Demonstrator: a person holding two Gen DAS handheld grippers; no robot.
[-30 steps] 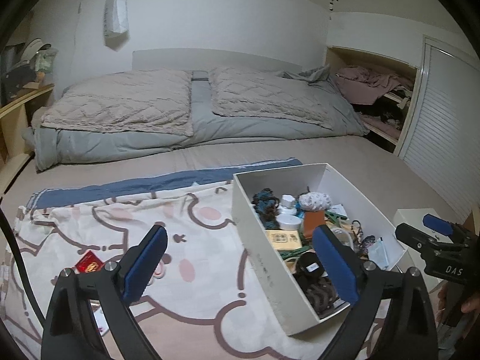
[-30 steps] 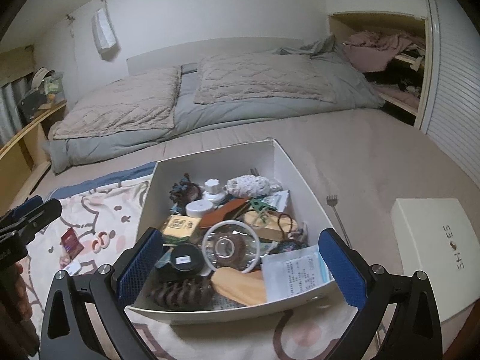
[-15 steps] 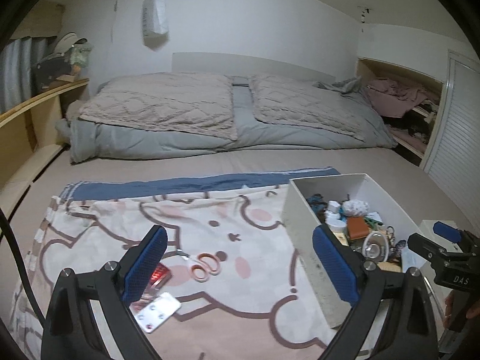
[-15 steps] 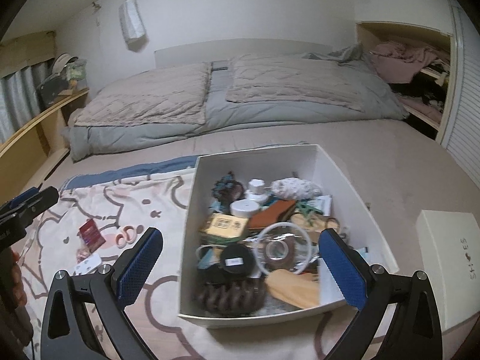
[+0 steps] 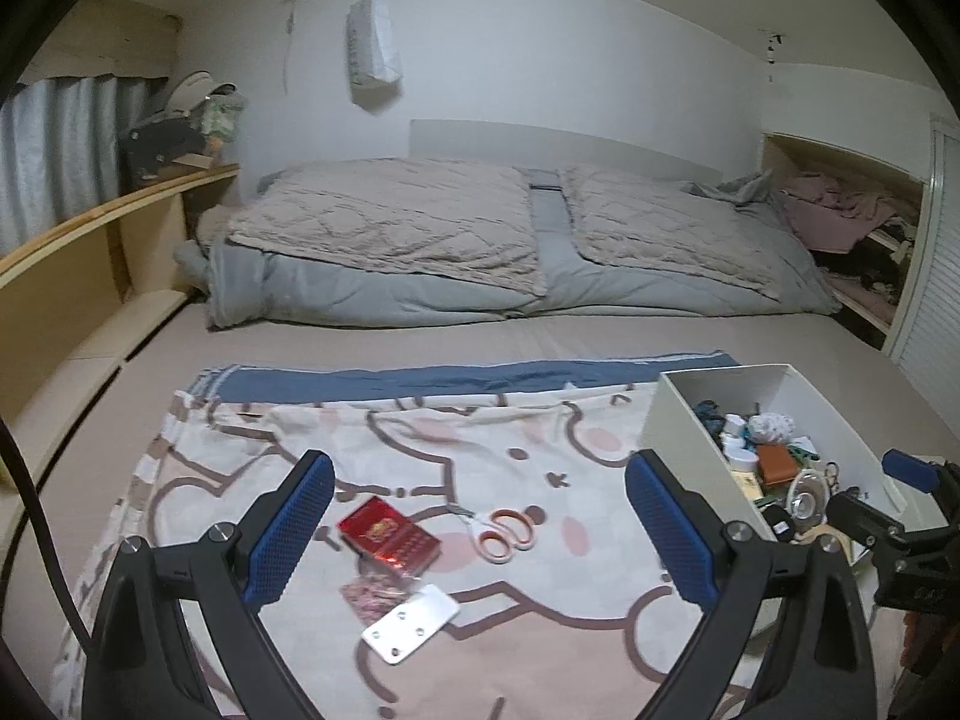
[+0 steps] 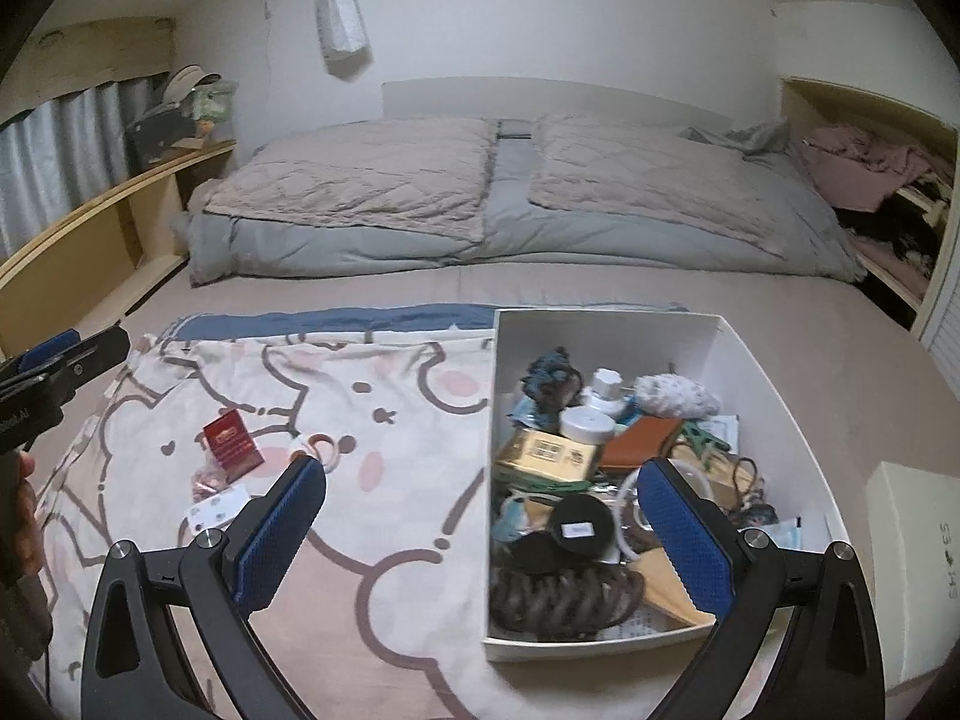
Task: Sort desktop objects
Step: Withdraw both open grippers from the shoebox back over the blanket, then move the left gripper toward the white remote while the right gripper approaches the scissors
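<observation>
A white box (image 6: 774, 384) full of small items stands on a cartoon-print blanket (image 6: 390, 420) on the bed; it also shows in the left wrist view (image 5: 672, 420). On the blanket lie a red packet (image 5: 389, 534), pink-handled scissors (image 5: 501, 533), a white blister card (image 5: 411, 623) and a small pink sachet (image 5: 366, 594). My left gripper (image 5: 480, 531) is open and empty, hovering above these loose items. My right gripper (image 6: 483, 537) is open and empty over the box's near left edge. In the box I see a yellow carton (image 6: 549, 453), a brown hair claw (image 6: 564, 600) and a black round tin (image 6: 579, 531).
A white shoebox lid (image 6: 918, 546) lies to the right of the box. Pillows and a grey duvet (image 5: 516, 234) fill the far end of the bed. A wooden shelf (image 5: 78, 264) runs along the left; an open closet (image 5: 852, 228) is at the right.
Both grippers have swung left. The loose items on the blanket now sit between the left gripper's fingers, and the box has shifted to the right in both views.
</observation>
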